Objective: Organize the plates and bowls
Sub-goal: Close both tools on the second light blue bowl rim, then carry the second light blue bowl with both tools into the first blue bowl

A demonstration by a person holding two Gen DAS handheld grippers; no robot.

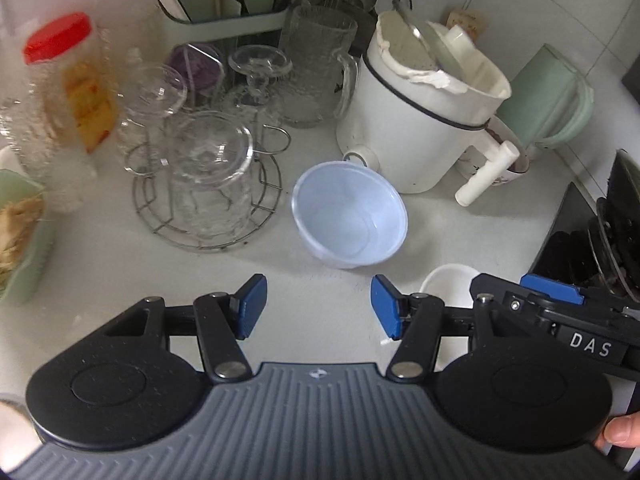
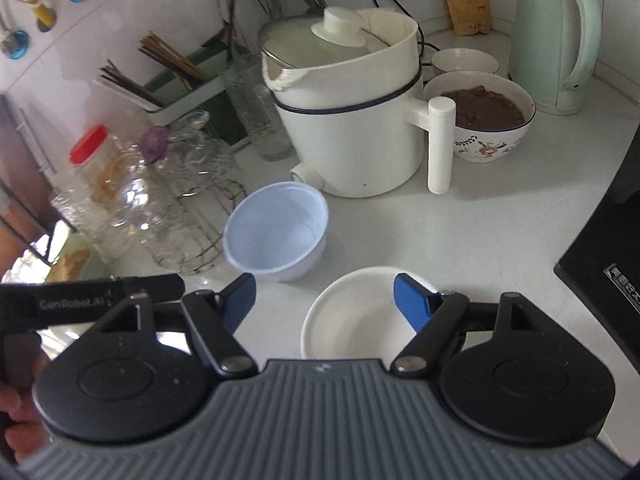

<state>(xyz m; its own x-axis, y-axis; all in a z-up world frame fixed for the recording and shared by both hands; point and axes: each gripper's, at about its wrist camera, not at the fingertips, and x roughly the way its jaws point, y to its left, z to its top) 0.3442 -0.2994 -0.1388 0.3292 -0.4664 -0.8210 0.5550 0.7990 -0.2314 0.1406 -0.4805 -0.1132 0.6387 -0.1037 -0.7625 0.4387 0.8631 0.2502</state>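
Left-wrist view: left claw [image 1: 319, 306] hangs with its jaws apart and nothing between them, the pale blue translucent plastic bowl [image 1: 349, 216] just ahead on the white surface [image 1: 120, 280]. Right-wrist view: right claw [image 2: 325, 300] gapes empty too, the white shallow ceramic bowl [image 2: 352, 320] just below its blue pads. Best approach is probably to straddle one rim squarely before closing, steering clear of the white electric pot [image 2: 352, 120] beyond.

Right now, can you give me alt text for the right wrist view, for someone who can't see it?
The open right gripper hangs over a white counter, an empty white bowl partly between its blue fingers and touched by neither. An empty pale blue bowl sits just beyond, in front of a white electric pot. A glass-filled wire rack stands left.
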